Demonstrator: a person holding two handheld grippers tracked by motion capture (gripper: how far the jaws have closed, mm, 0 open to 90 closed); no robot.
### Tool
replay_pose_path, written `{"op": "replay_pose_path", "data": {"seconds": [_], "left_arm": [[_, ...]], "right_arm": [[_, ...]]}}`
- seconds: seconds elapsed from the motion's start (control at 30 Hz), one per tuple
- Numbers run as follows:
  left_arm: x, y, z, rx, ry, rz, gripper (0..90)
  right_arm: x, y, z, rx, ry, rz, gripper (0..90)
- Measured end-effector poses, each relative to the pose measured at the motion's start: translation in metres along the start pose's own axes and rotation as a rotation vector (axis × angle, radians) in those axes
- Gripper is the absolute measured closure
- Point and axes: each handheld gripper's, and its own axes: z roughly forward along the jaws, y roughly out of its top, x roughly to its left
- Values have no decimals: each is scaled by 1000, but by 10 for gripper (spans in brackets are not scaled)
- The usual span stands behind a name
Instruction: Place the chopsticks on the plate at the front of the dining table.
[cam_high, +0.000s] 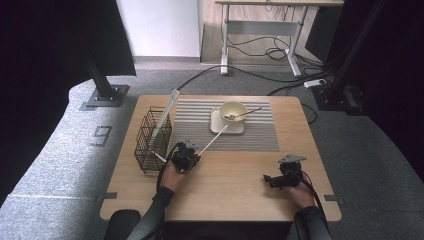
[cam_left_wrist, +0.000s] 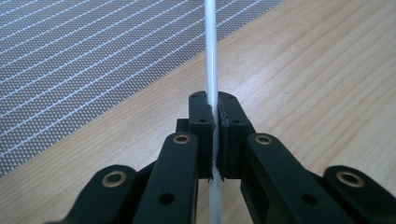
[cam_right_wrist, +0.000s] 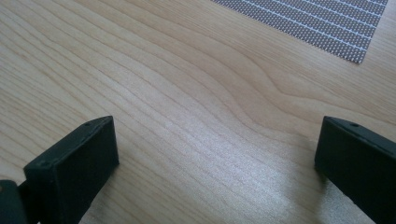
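Note:
My left gripper (cam_high: 196, 159) (cam_left_wrist: 215, 112) is shut on a thin white rod (cam_high: 212, 140) (cam_left_wrist: 211, 46) near the table's middle left. The rod runs through the jaws: its far end reaches the square plate (cam_high: 218, 125), its near end sticks out toward the wire basket (cam_high: 150, 142). A cream bowl (cam_high: 233, 111) with a spoon (cam_high: 247, 113) in it stands on that plate. My right gripper (cam_high: 267, 179) (cam_right_wrist: 217, 154) rests low over bare wood at the front right, jaws wide open with nothing between them.
A grey striped mat (cam_high: 195, 125) (cam_left_wrist: 70, 56) (cam_right_wrist: 327, 18) covers the far middle of the wooden table (cam_high: 235, 190). The black wire basket stands at the left edge with a long pale strip (cam_high: 166, 112) leaning out of it.

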Motion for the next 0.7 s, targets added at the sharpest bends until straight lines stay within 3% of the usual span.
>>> {"op": "replay_pose_path", "data": {"seconds": [0.7], "left_arm": [[20, 16, 16, 14, 79, -94, 855]], "right_arm": [[0, 0, 0, 0, 1, -1, 0]]}}
